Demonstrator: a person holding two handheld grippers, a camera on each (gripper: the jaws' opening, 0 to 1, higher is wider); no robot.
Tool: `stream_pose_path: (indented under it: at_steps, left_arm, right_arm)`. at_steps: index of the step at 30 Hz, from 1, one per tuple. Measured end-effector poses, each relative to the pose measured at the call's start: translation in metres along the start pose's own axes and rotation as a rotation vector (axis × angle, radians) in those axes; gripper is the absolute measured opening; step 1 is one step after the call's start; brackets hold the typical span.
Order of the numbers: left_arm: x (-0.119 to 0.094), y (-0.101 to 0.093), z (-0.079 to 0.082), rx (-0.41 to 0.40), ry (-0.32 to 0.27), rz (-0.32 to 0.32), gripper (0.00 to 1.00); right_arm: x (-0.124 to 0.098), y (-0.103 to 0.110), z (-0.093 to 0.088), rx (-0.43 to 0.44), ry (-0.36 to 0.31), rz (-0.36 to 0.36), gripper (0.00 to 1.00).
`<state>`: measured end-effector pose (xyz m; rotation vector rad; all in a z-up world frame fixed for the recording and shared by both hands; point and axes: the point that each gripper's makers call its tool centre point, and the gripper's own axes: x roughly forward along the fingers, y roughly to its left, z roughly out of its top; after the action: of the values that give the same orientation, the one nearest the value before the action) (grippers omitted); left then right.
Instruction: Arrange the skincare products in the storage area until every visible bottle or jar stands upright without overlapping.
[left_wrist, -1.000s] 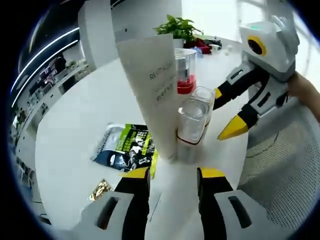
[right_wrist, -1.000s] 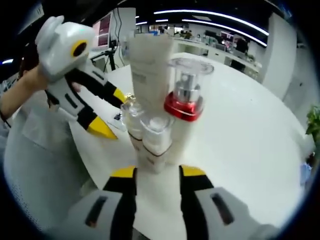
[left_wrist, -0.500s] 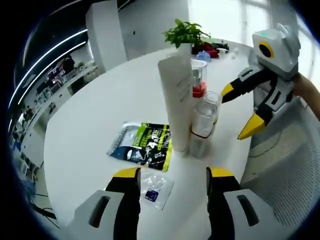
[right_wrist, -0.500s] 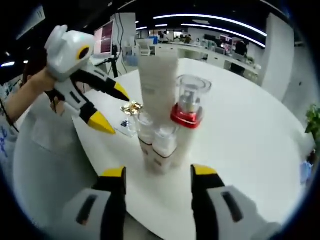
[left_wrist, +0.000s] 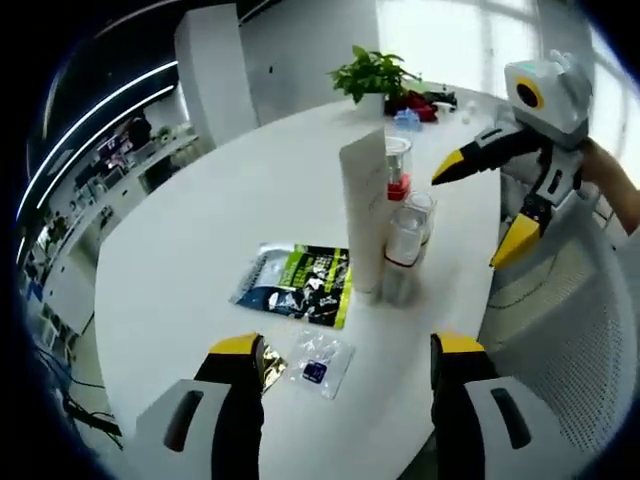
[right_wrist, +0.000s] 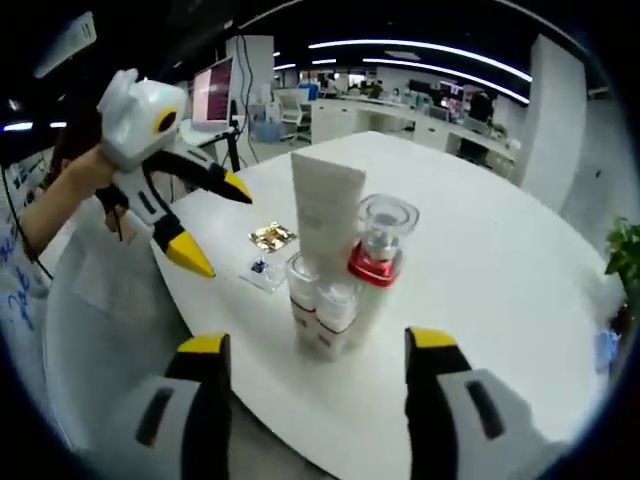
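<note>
Both hand-held grippers have drawn back from the cluster over the last second. The left hand-held gripper (left_wrist: 345, 350) stands with its yellow-tipped jaws wide apart and empty, and the right hand-held gripper (right_wrist: 312, 345) is likewise spread wide with nothing between its jaws. In both views the products now look smaller and sit well beyond the jaw tips, where a second ago they were close between them.

Beyond the jaws, near the edge of the round white worktop (left_wrist: 190, 230), the tall white squeeze tube (right_wrist: 327, 215) stands upright on its cap. Just beside it stand the clear-capped pump bottle with a red collar (right_wrist: 378, 245) and two small clear-lidded white bottles (right_wrist: 325, 305). All look upright and packed close, none lying over another.

A green-and-black foil packet (left_wrist: 297, 285) and a small clear sachet (left_wrist: 318, 365) lie flat nearby.

With both hand-held grippers empty and withdrawn, the arranging seems finished or nearly so.
</note>
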<state>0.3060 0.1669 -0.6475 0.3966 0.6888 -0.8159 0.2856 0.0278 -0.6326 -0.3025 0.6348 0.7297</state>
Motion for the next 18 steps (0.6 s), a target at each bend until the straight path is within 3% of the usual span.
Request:
stream_pose_path:
  at_steps: [5, 11, 18]
  left_arm:
    - [-0.016, 0.004, -0.007, -0.007, 0.004, 0.025, 0.71]
    - [-0.025, 0.013, -0.008, -0.016, 0.000, 0.052, 0.77]
    - [-0.036, 0.015, -0.008, -0.020, -0.006, 0.066, 0.81]
  right_arm:
    - [-0.005, 0.001, 0.002, -0.013, -0.009, -0.004, 0.79]
    - [-0.007, 0.001, 0.005, 0.010, -0.029, -0.008, 0.81]
    - [-0.008, 0.001, 0.010, -0.020, -0.031, -0.004, 0.82]
